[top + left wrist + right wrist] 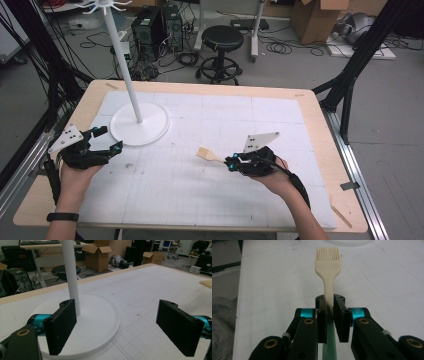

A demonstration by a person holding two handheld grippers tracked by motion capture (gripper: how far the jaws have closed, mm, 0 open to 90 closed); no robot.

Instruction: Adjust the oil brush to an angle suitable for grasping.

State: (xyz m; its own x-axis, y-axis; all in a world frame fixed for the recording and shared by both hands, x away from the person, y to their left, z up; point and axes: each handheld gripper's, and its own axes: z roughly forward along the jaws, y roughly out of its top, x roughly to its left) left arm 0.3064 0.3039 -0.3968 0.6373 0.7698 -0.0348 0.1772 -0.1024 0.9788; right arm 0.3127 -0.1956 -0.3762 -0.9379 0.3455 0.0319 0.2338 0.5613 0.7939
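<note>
A cream pastry brush (328, 266) with a pale green handle end juts forward from my right gripper (329, 305), whose jaws are shut on its handle. From above, the brush (206, 154) points left over the white mat, held above it by the right gripper (234, 163) at centre right. My left gripper (107, 140) sits at the left edge of the mat, open, its pads (61, 326) wide apart with nothing between them. It faces the round base (100, 322) of a white stand with a tall pole (122, 60).
The stand's base (140, 125) rests on the mat's back left part. A white gridded mat (210, 165) covers most of the wooden table (320, 125). A black stool (222, 47) and cables lie on the floor beyond the table.
</note>
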